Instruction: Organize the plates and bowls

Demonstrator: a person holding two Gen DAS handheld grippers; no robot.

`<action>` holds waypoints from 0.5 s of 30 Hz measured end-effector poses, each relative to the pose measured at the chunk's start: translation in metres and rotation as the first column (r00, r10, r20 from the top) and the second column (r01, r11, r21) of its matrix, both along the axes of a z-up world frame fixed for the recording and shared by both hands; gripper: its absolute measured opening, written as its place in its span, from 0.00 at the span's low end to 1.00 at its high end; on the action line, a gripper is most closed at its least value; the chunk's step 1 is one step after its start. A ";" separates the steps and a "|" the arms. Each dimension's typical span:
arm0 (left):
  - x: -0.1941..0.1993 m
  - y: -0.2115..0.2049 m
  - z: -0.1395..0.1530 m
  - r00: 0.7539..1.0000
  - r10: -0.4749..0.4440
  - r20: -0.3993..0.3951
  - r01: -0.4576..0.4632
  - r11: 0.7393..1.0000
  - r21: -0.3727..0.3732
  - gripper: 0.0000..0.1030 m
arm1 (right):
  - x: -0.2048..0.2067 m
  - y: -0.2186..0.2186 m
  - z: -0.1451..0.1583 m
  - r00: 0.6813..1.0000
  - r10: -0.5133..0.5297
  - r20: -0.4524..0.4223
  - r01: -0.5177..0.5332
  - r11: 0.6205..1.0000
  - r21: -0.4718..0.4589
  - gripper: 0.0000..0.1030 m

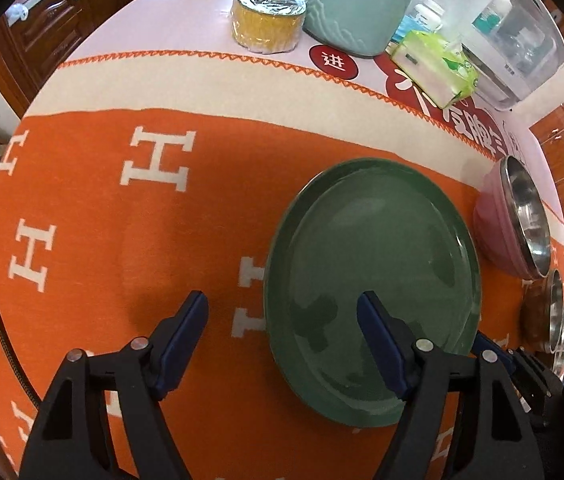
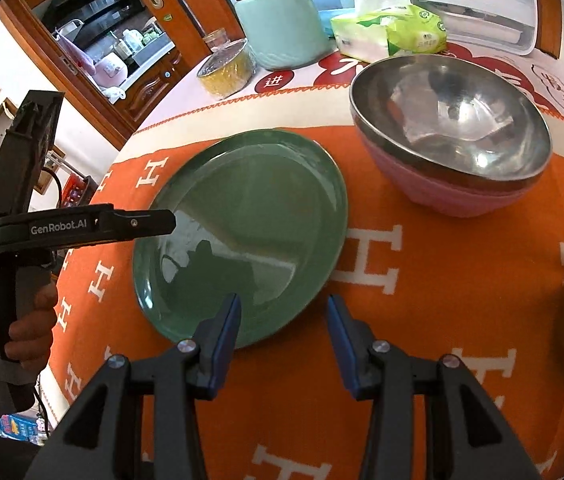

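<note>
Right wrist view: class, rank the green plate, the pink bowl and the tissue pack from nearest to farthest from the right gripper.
1. green plate, partly between the right gripper fingers, mostly left.
2. pink bowl, beyond, to the right.
3. tissue pack, at the table's far side.

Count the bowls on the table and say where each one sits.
2 visible. A pink bowl with a steel lining stands on the orange cloth to the right of the green plates. A brown bowl sits nearer, at the picture's right edge. Others may be nested inside or out of frame.
</note>
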State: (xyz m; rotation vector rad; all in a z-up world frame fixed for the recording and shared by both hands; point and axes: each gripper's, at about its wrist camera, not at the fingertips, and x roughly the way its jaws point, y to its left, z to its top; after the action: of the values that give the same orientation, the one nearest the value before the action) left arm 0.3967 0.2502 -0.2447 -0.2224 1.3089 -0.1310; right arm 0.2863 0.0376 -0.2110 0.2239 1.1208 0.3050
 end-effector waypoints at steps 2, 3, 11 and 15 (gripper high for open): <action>0.000 -0.002 -0.002 1.000 0.002 0.009 -0.002 1.000 0.004 0.67 | 0.002 0.000 -0.002 1.000 0.005 0.007 -0.005 1.000 -0.003 0.43; 0.001 -0.002 -0.001 1.000 -0.001 0.015 0.001 1.000 0.008 0.65 | 0.003 0.000 -0.003 1.000 0.007 0.009 -0.007 1.000 -0.004 0.43; 0.010 -0.009 -0.002 0.999 -0.022 0.046 0.021 1.000 0.012 0.42 | 0.009 0.004 -0.006 0.998 0.033 0.054 -0.032 0.999 -0.017 0.43; 0.011 -0.014 -0.002 0.998 -0.028 0.049 0.027 0.999 0.017 0.32 | 0.009 0.002 -0.007 0.998 0.025 0.050 -0.024 1.000 -0.017 0.37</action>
State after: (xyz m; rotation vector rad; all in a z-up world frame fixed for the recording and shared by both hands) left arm 0.4074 0.2366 -0.2470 -0.1857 1.2636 -0.1481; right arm 0.2957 0.0396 -0.2176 0.1871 1.0766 0.3210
